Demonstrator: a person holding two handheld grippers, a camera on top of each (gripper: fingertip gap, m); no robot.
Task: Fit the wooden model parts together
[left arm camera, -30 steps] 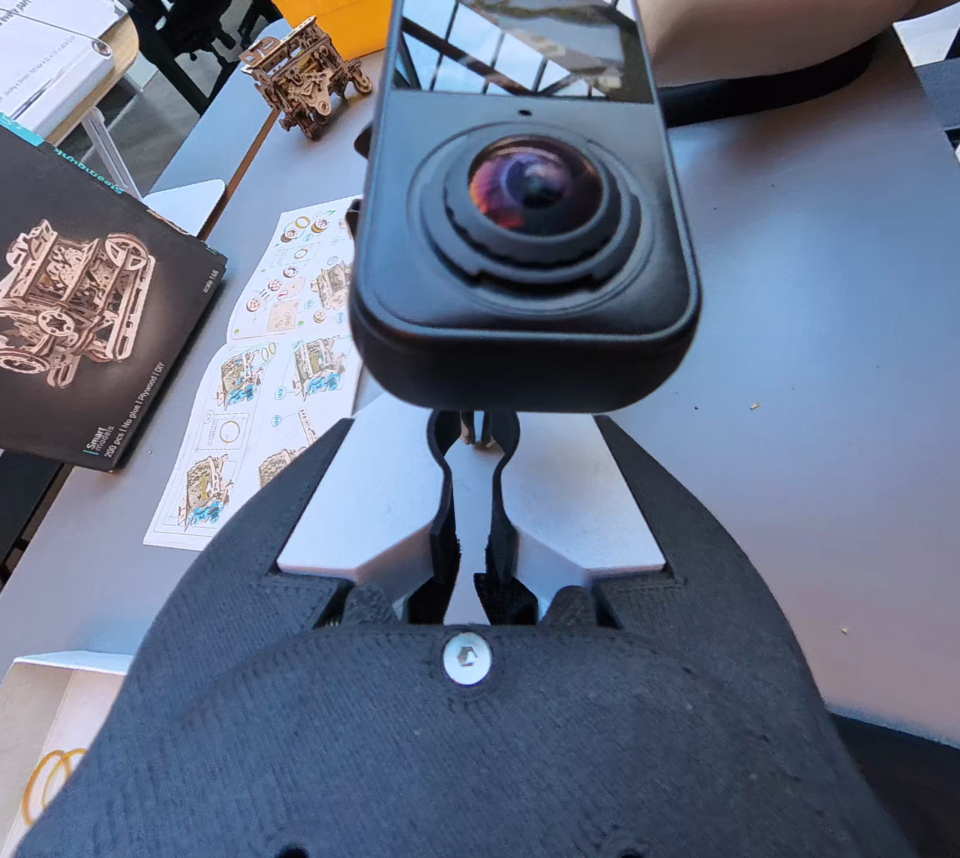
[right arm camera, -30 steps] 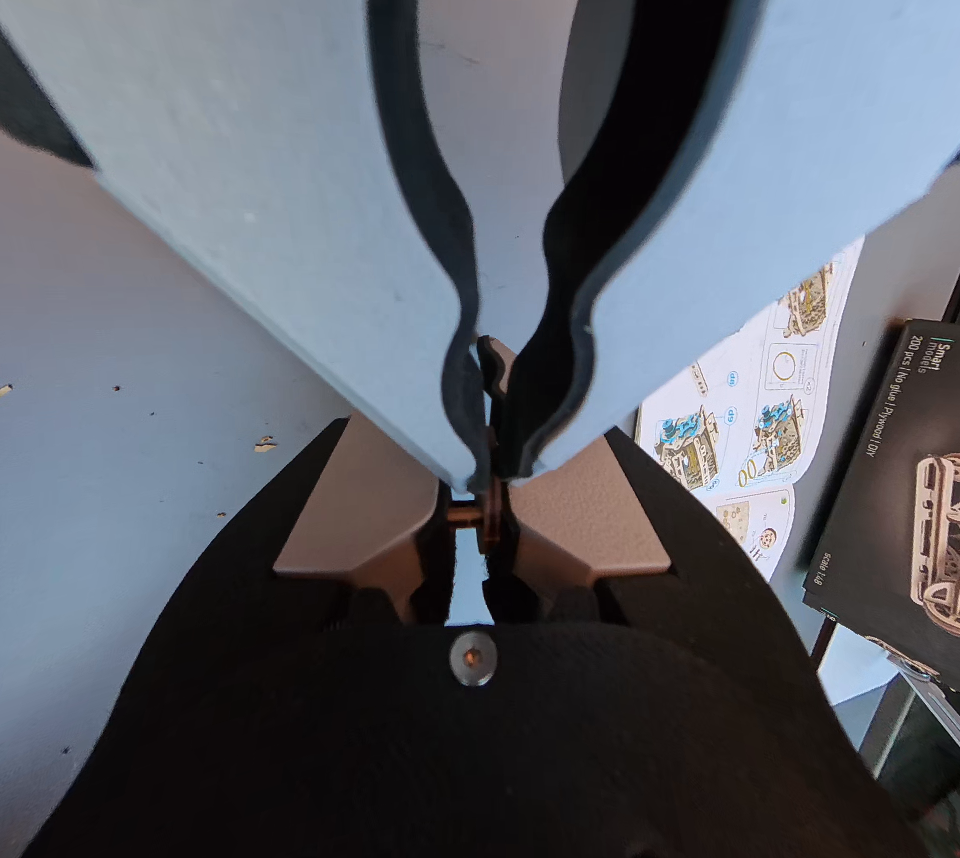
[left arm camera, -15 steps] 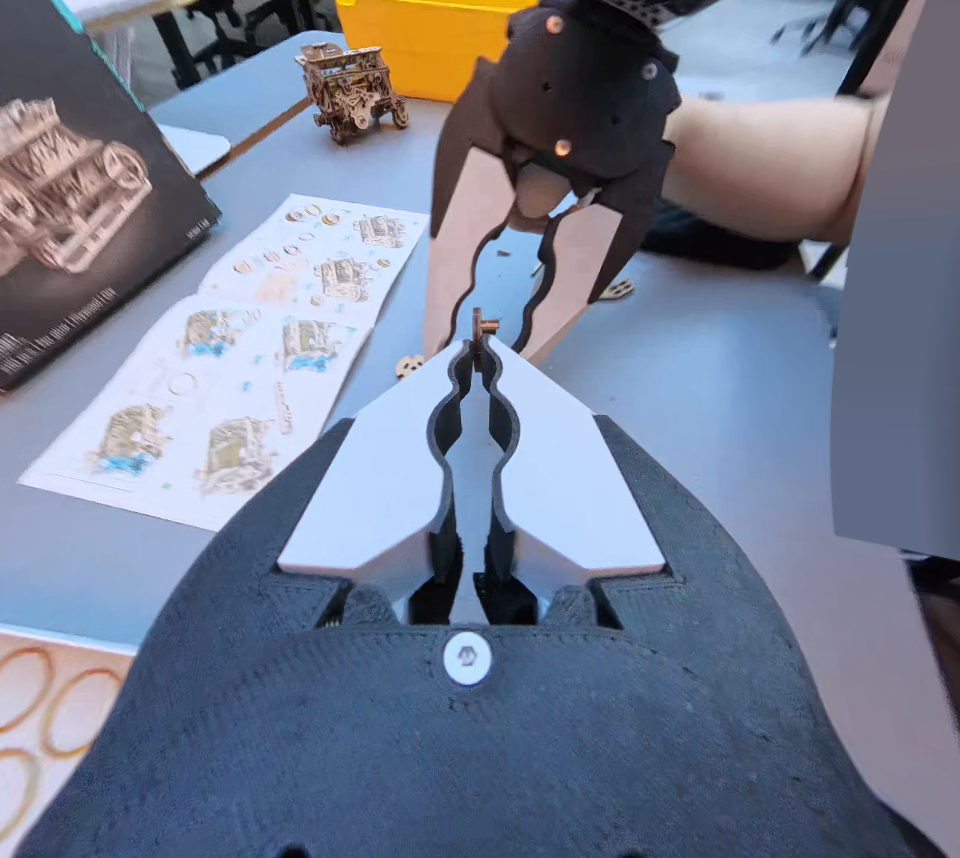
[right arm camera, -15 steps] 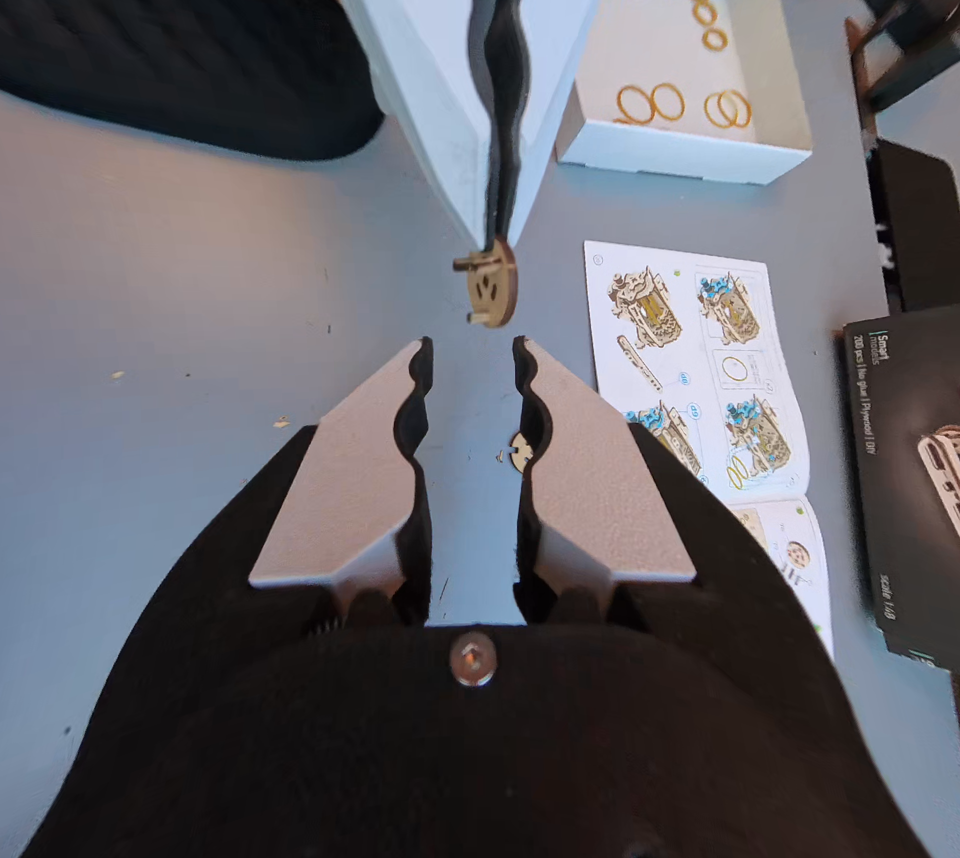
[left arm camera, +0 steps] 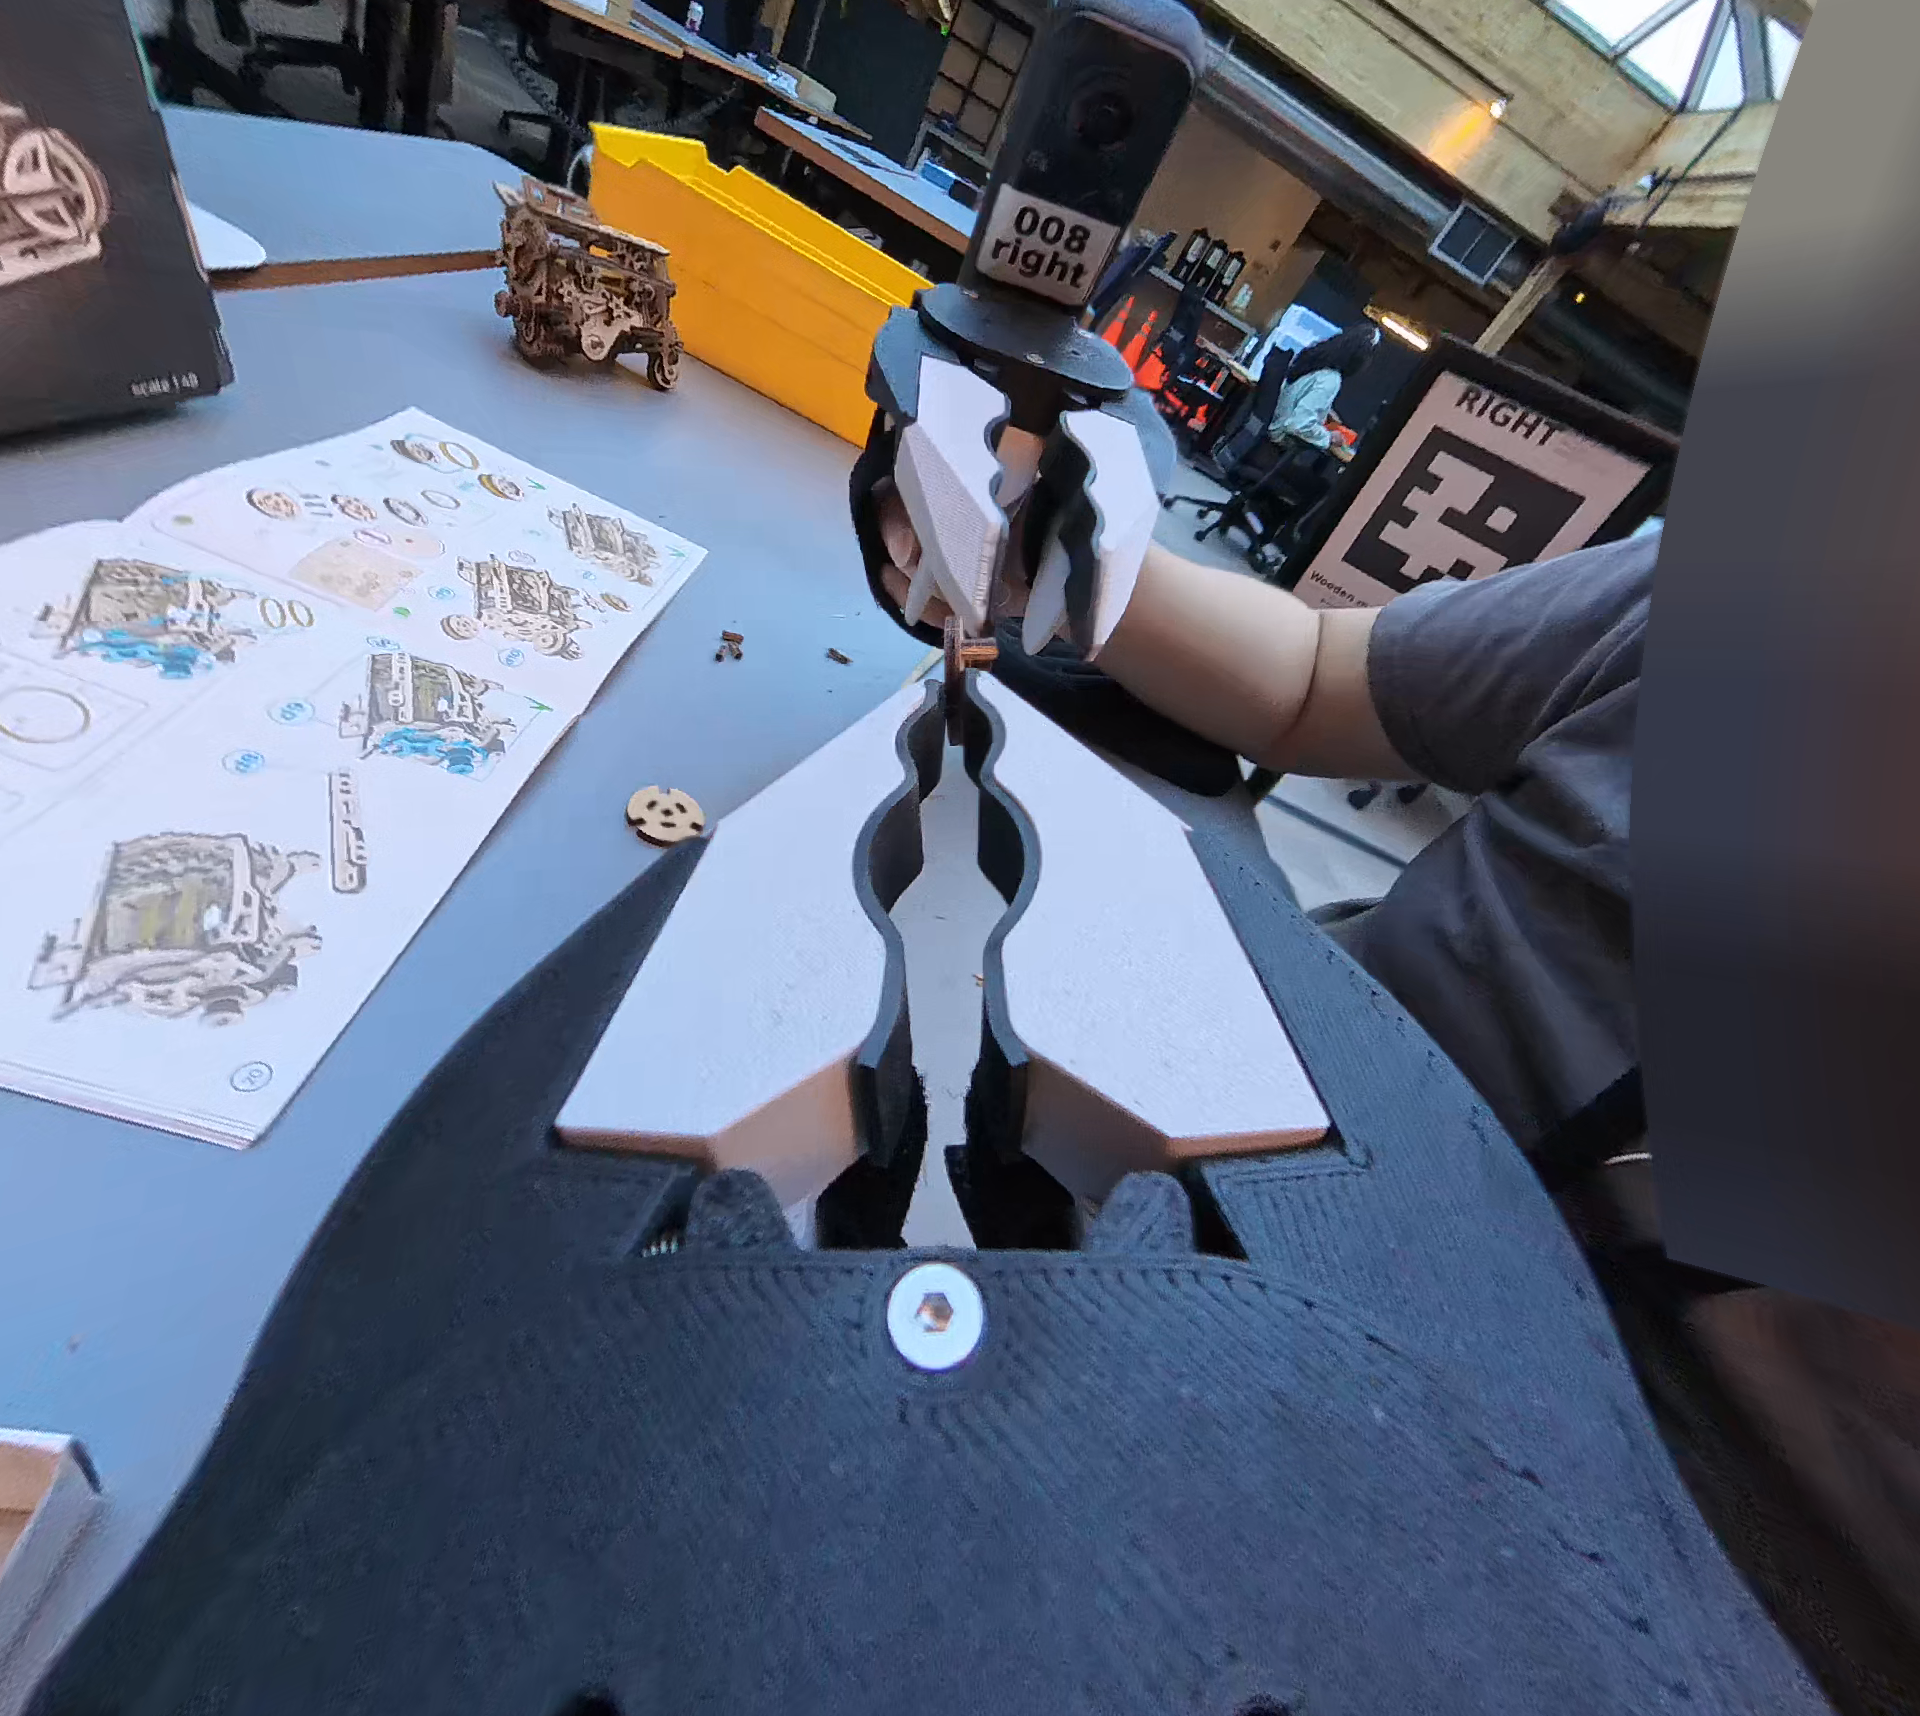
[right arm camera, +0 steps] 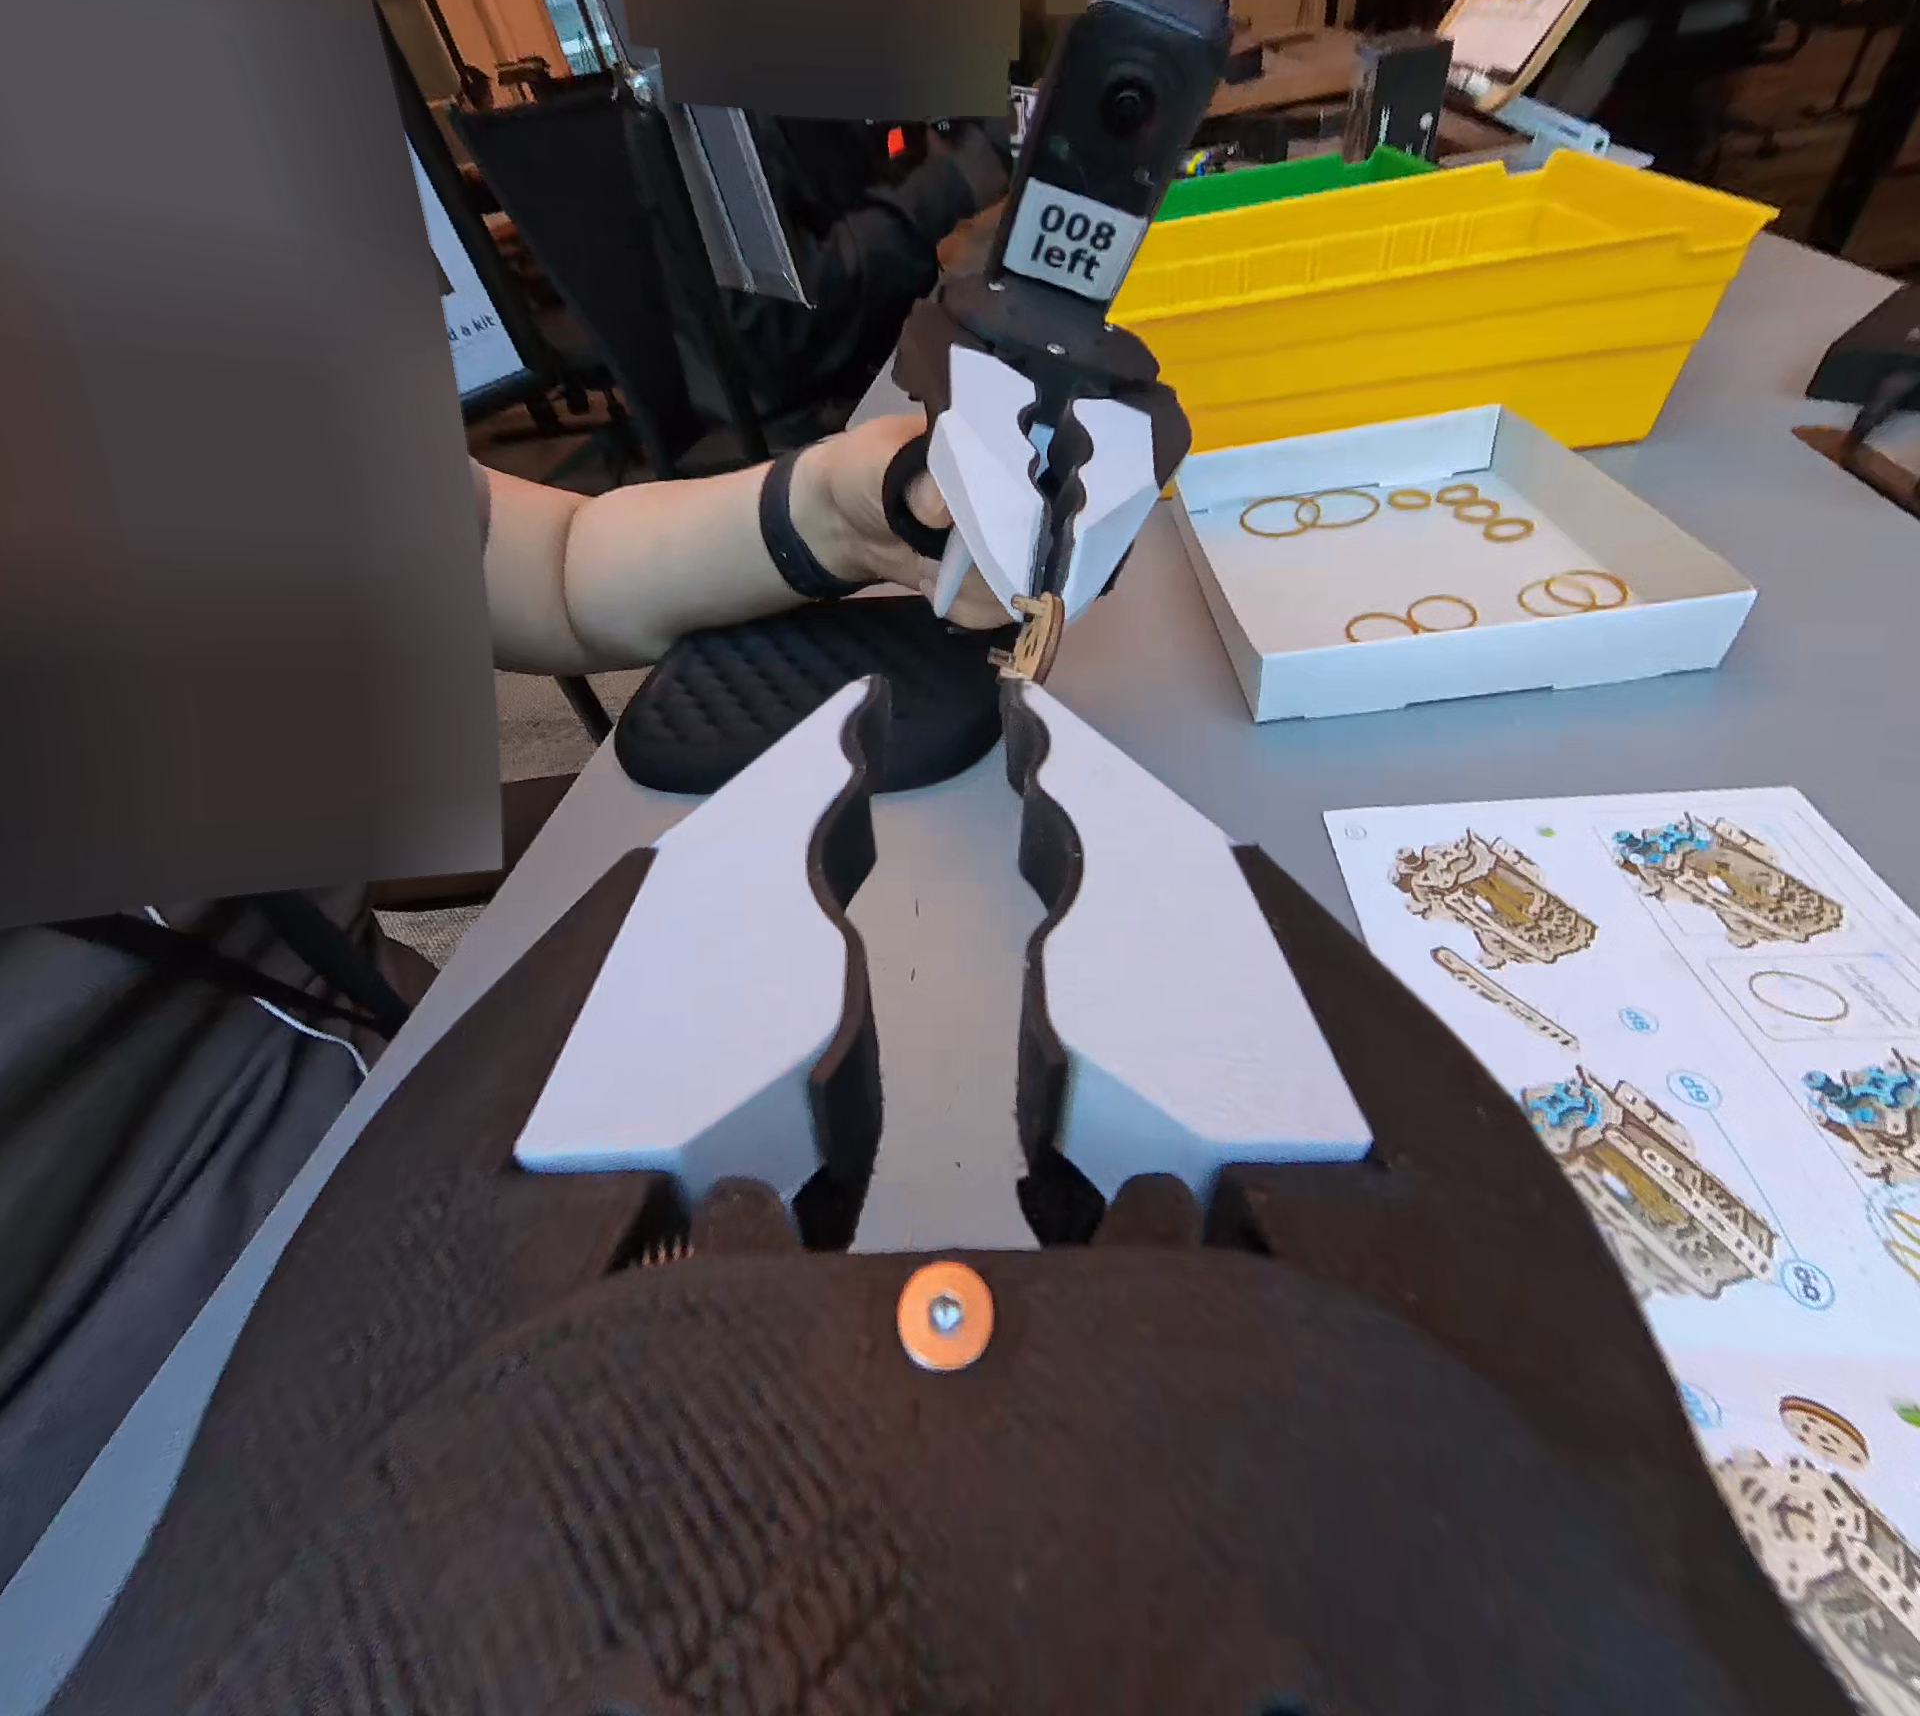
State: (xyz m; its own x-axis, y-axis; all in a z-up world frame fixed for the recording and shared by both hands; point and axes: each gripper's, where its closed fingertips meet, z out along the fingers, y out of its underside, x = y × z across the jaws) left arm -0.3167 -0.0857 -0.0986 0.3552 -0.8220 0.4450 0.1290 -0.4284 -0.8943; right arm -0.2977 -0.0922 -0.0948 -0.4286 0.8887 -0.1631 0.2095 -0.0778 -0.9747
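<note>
My left gripper [left arm camera: 954, 695] is shut on a small round wooden disc with pegs [left arm camera: 964, 664], held edge-on at its fingertips above the grey table [left arm camera: 727, 471]. The disc also shows in the right wrist view [right arm camera: 1037, 632], pinched by the left gripper [right arm camera: 1023, 617]. My right gripper [right arm camera: 943, 695] is open and empty; it faces the left gripper, a short gap from the disc. It shows farther off in the left wrist view [left arm camera: 982, 622]. A second loose wooden disc [left arm camera: 665, 814] lies on the table beside the instruction booklet [left arm camera: 312, 679].
A finished wooden model [left arm camera: 587, 284] and a yellow bin [left arm camera: 748, 284] stand at the back. A white tray [right arm camera: 1455, 679] holds several rubber rings. A black kit box [left arm camera: 83, 212] is at the left. A black padded rest [right arm camera: 790, 700] lies at the table edge. My left and right fingertips are right by each other.
My right gripper has opened and let go of the part, and the two grippers have drawn apart. The left gripper keeps the pegged disc. Both views have tilted up.
</note>
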